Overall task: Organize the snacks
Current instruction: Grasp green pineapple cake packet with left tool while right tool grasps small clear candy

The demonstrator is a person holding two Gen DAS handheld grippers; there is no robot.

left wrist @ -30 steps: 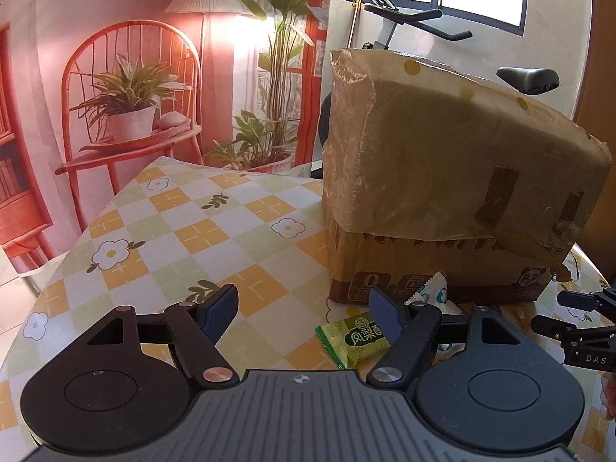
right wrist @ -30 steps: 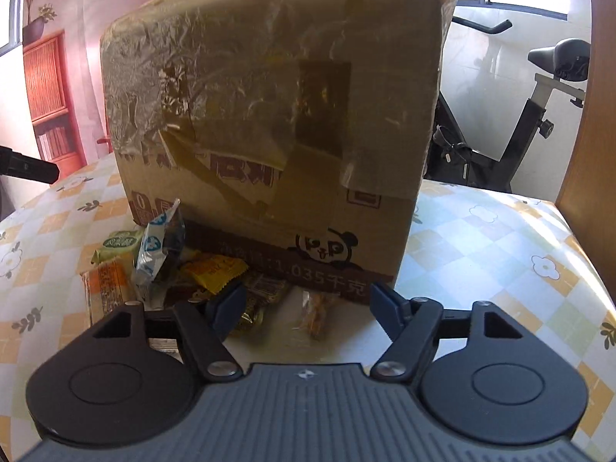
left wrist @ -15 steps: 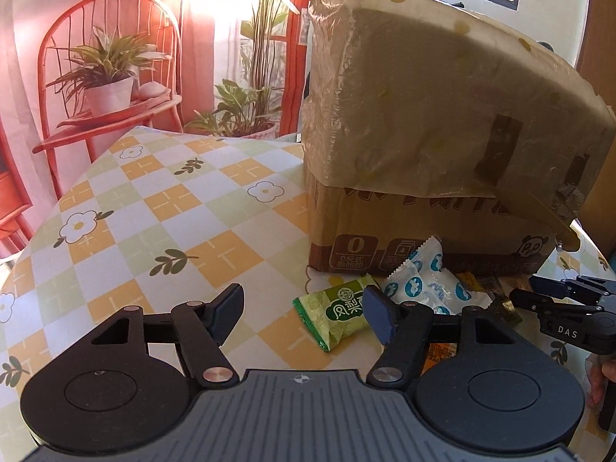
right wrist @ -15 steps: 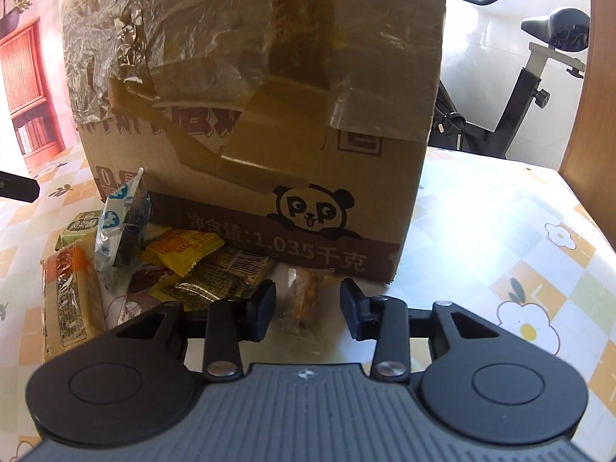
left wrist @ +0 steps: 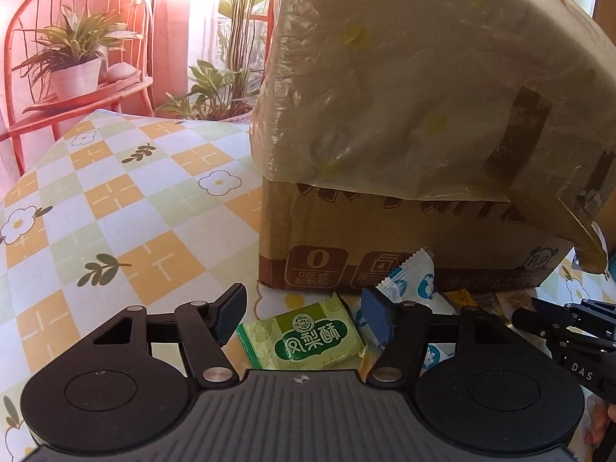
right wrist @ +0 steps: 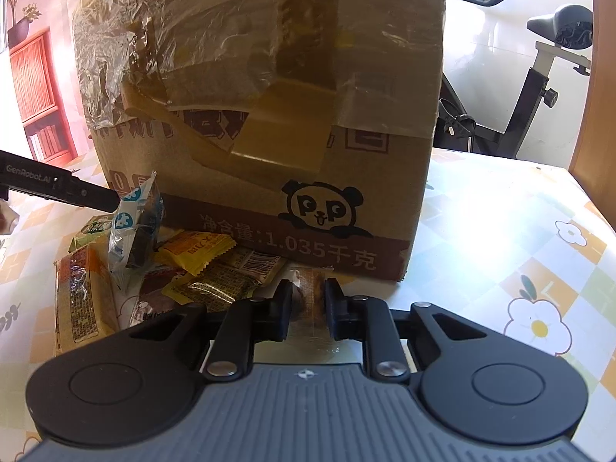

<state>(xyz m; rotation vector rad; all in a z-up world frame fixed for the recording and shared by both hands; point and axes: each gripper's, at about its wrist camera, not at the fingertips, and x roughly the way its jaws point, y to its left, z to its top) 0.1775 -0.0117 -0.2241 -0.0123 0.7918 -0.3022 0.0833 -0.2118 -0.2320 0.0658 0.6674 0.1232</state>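
A clear-wrapped brown snack point(right wrist: 308, 296) lies on the desk point(right wrist: 500, 238) against the cardboard box point(right wrist: 269, 115), pinched by the right tool point(right wrist: 307, 308). Its slippery film could slide free. The left tool point(left wrist: 304, 313), closing around a green pastry packet point(left wrist: 304, 337), might nudge it aside.

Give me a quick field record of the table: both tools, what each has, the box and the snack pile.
left tool: closing around green pineapple-cake packet, pads not yet pressing
right tool: shut on clear-wrapped brown snack
box: taped cardboard, upright on checked tablecloth
snack pile: loose packets at the box's base
blue-and-white packet: propped upright against the box
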